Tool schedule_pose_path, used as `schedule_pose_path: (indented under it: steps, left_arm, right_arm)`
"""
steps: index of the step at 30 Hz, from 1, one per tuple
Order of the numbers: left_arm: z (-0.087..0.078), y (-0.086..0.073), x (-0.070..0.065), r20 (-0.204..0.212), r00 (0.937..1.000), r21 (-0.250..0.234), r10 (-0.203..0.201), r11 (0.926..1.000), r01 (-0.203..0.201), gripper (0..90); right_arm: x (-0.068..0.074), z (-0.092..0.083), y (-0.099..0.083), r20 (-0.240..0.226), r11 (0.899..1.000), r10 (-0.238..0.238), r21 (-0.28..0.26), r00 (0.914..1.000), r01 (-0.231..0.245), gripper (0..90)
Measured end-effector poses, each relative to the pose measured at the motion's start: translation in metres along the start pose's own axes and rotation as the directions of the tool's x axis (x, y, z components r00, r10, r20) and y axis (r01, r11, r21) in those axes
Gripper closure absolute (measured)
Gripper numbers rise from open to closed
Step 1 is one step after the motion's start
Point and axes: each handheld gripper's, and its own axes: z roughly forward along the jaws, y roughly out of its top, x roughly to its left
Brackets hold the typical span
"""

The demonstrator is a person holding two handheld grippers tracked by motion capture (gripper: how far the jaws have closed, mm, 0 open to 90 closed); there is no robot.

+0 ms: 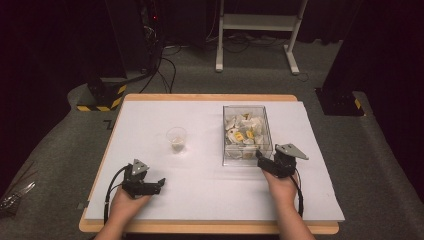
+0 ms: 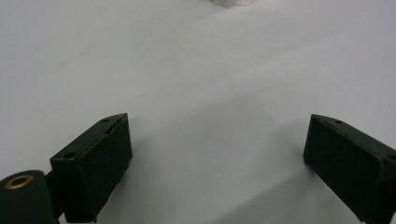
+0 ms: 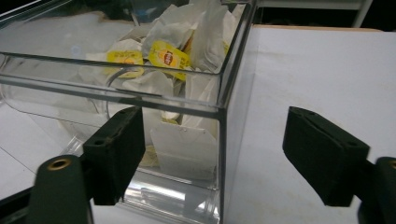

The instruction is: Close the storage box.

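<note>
Overhead view: clear box (image 1: 247, 134) of tea bags (image 1: 244, 131) stands right of centre on the white table (image 1: 200, 195), long axis running away from the person; right gripper (image 1: 261, 159) sits at its near right corner, left gripper (image 1: 159, 184) well apart, nearer the plastic cup (image 1: 176, 138).

Left gripper view: jaws spread, nothing between, bare table ahead.

Right gripper view: jaws wide, straddling the box's near corner edge (image 3: 222, 154), not pressing; tea bags lie ahead and above, inside. Right hand is judged nearer.
</note>
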Motion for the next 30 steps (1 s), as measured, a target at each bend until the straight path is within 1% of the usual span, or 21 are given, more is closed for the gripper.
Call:
schedule_pose_path:
  steps: [2,4,5,7,11,14,18,19,21,23,24,26,28,29,30]
  left_arm:
    - [0.000,0.000,0.000,0.000,1.0000,0.000,0.000,1.0000,0.000,8.2]
    - [0.000,0.000,0.000,-0.001,1.0000,0.000,0.003,1.0000,-0.003,8.2]
    - [0.000,0.000,0.000,-0.001,1.0000,0.000,0.003,1.0000,-0.003,8.2]
    - [0.000,0.000,0.000,0.000,1.0000,0.000,0.000,1.0000,0.000,8.2]
    - [0.000,0.000,0.000,0.000,1.0000,0.000,-0.001,1.0000,0.001,8.2]
    - [0.000,0.000,0.000,-0.001,1.0000,0.000,0.002,1.0000,-0.002,8.3]
    - [0.000,0.000,0.000,0.000,1.0000,0.001,0.003,1.0000,-0.003,8.4]
    - [0.000,0.000,0.000,0.000,1.0000,0.001,0.002,1.0000,-0.002,8.4]
    - [0.000,0.000,0.000,0.000,1.0000,0.001,0.003,1.0000,-0.003,8.4]
    - [0.000,0.000,0.000,-0.002,1.0000,0.001,0.006,1.0000,-0.006,8.4]
    - [-0.001,0.000,0.000,-0.001,1.0000,0.001,0.006,1.0000,-0.006,8.4]
    - [-0.001,0.000,0.001,0.001,1.0000,0.002,0.005,1.0000,-0.005,8.6]
    - [-0.001,0.000,0.001,0.000,1.0000,0.002,0.007,1.0000,-0.007,8.7]
    - [-0.001,-0.001,0.001,-0.001,1.0000,0.001,0.006,1.0000,-0.006,8.8]
    - [-0.001,-0.001,0.000,-0.001,1.0000,0.000,0.006,1.0000,-0.006,8.9]
  right_arm:
    - [-0.001,0.001,0.000,-0.002,1.000,0.002,-0.001,1.0000,-0.002,19.3]
    - [-0.001,0.000,-0.001,0.000,1.000,0.012,0.006,0.9999,-0.012,21.8]
    - [0.000,0.000,-0.002,0.001,1.000,0.004,0.012,1.0000,-0.004,24.0]
    - [0.000,-0.003,-0.004,-0.012,1.000,0.002,0.026,0.9999,-0.001,24.3]
    - [0.002,-0.014,-0.012,-0.034,0.998,-0.009,0.055,0.9994,0.011,24.3]
    - [0.002,-0.022,-0.020,-0.039,0.996,-0.033,0.088,0.9987,0.036,24.3]
    - [0.001,-0.034,-0.031,-0.032,0.988,-0.080,0.131,0.9963,0.084,24.3]
    - [0.001,-0.037,-0.034,-0.029,0.984,-0.100,0.142,0.9945,0.103,24.3]
    - [-0.001,-0.042,-0.040,-0.023,0.979,-0.126,0.160,0.9917,0.128,24.3]
    - [-0.003,-0.045,-0.047,-0.016,0.973,-0.144,0.180,0.9894,0.145,24.2]
    - [-0.003,-0.046,-0.049,-0.015,0.972,-0.135,0.190,0.9907,0.136,23.9]
    - [-0.003,-0.048,-0.051,-0.020,0.973,-0.146,0.175,0.9890,0.147,24.1]
    - [0.000,-0.046,-0.053,-0.028,0.967,-0.166,0.192,0.9858,0.168,24.5]
    - [0.003,-0.045,-0.053,-0.028,0.961,-0.189,0.201,0.9816,0.191,24.8]
    - [0.005,-0.045,-0.054,-0.028,0.958,-0.207,0.199,0.9779,0.209,25.0]
